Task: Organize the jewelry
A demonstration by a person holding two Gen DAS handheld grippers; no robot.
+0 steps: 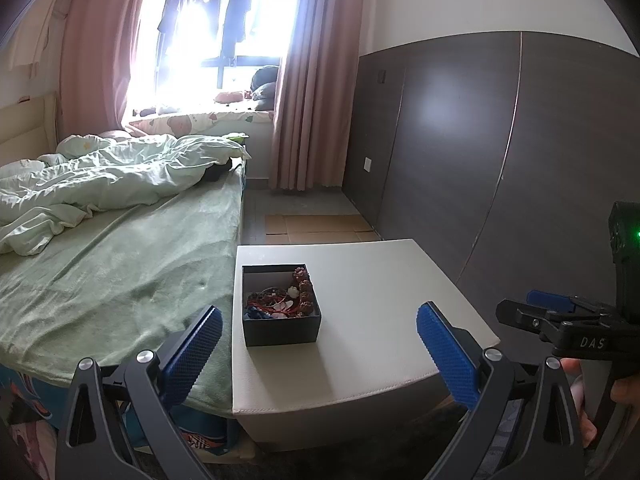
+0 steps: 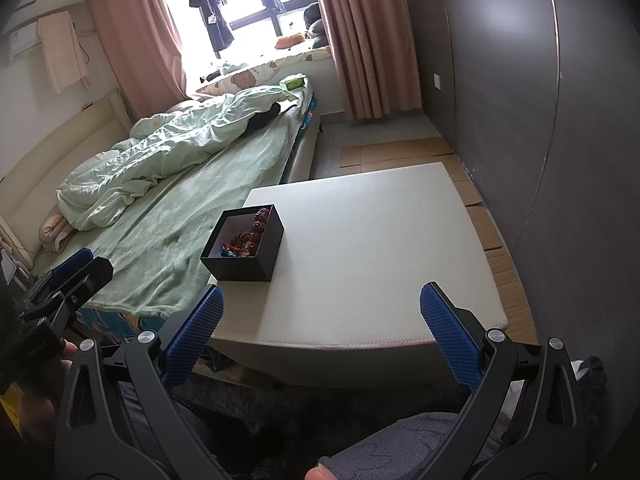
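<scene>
A black open box (image 1: 280, 304) stands on the left part of a white table (image 1: 380, 280). It holds jewelry (image 1: 290, 298): brown bead strings, red cords and pale pieces. It also shows in the right wrist view (image 2: 244, 244), with the jewelry (image 2: 248, 236) inside. My left gripper (image 1: 320, 344) is open and empty, held near the table's front edge, a little short of the box. My right gripper (image 2: 320, 328) is open and empty above the table's front edge, right of the box. The right gripper also shows at the right edge of the left wrist view (image 1: 560, 320).
A bed (image 1: 120, 248) with a green blanket and rumpled duvet (image 1: 100, 176) lies against the table's left side. A dark panelled wall (image 1: 500, 140) runs to the right. Cardboard sheets (image 2: 480, 200) lie on the floor beyond the table. Pink curtains (image 1: 308, 80) frame a bright window.
</scene>
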